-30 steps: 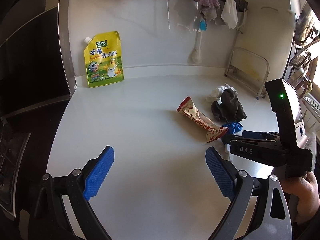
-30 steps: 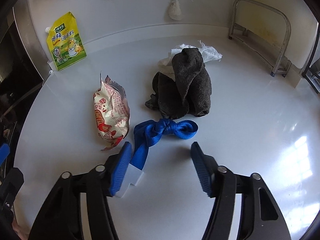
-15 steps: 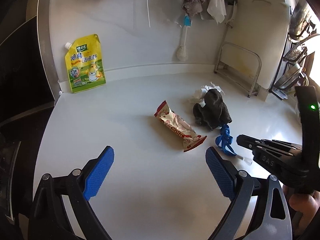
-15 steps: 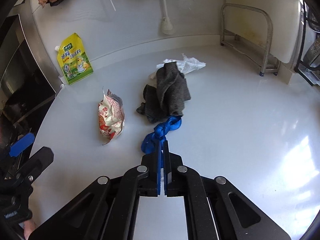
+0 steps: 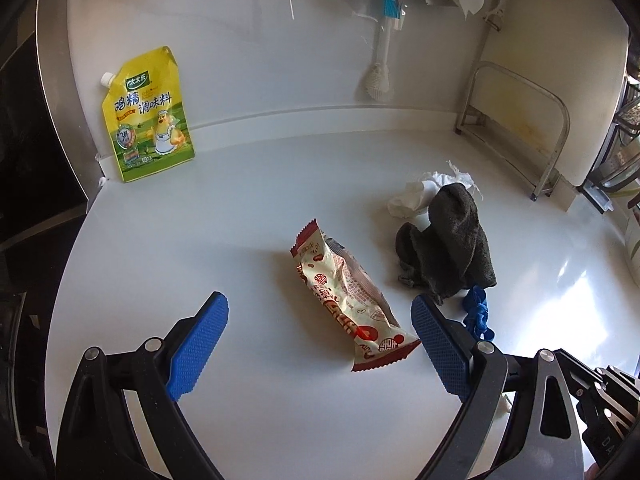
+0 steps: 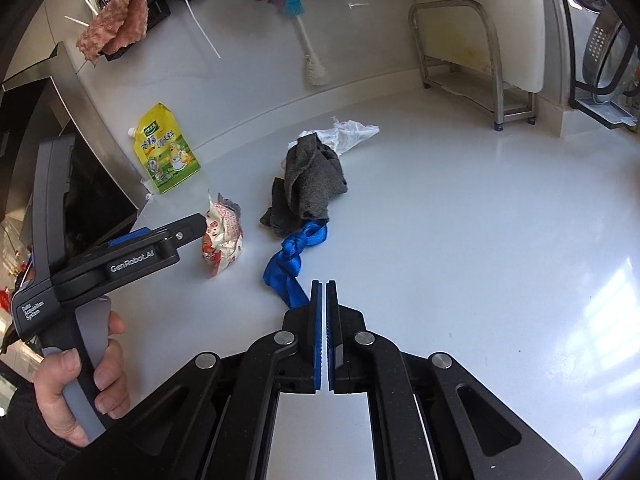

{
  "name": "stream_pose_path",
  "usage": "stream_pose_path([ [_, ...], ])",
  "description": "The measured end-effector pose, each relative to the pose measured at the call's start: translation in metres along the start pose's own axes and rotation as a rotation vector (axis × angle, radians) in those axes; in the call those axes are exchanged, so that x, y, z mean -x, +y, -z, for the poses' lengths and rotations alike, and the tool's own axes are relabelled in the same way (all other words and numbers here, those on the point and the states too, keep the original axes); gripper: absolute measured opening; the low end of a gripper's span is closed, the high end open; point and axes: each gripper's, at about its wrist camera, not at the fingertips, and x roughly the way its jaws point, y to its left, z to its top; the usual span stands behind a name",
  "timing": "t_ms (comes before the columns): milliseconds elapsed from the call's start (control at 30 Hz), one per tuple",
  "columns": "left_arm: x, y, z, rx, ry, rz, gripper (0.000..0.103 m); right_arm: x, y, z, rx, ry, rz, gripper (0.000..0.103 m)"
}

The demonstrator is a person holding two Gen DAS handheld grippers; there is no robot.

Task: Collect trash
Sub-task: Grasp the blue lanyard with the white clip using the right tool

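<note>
While the right gripper (image 6: 324,284) is squeezed shut on one end of the blue ribbon (image 6: 294,256), the left gripper (image 5: 320,334) is wide open and holds nothing. One snack wrapper (image 5: 348,300) lies on the white counter (image 5: 240,208), between the left gripper's fingers (image 5: 200,344). The ribbon stretches from the right gripper to one grey cloth (image 5: 450,240), just to the right of the wrapper. One white tissue (image 5: 424,192) sits behind the cloth, partly hidden by it. One yellow pouch (image 5: 150,124) leans on the wall, far behind the wrapper to the left. A hand (image 6: 80,392) holds the left gripper's handle. The ribbon's end is hidden between the shut fingers.
</note>
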Motion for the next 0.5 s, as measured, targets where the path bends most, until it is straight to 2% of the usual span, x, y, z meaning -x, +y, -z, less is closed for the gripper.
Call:
stream_pose_path([
  [67,0.001,0.002,-0.001,-0.004,-0.006,-0.014,0.091,-0.005,0.008,-0.003,0.025,0.01,0.001,0.011],
  [133,0.002,0.006,-0.001,-0.002,-0.008,-0.026,0.091,-0.01,0.014,-0.005,0.04,0.011,0.009,0.03],
  [233,0.004,0.012,-0.001,-0.001,-0.013,-0.037,0.091,-0.021,0.022,-0.011,0.068,0.03,0.035,0.045],
  [367,0.005,0.022,-0.001,0.013,-0.011,-0.035,0.091,-0.036,0.027,-0.017,0.097,0.062,0.081,0.05],
  [433,0.005,0.025,-0.001,0.015,-0.011,-0.033,0.091,-0.045,0.029,-0.018,0.105,0.079,0.098,0.056],
  [500,0.005,0.027,-0.001,0.015,-0.013,-0.039,0.091,-0.053,0.032,-0.019,0.114,0.096,0.11,0.057],
])
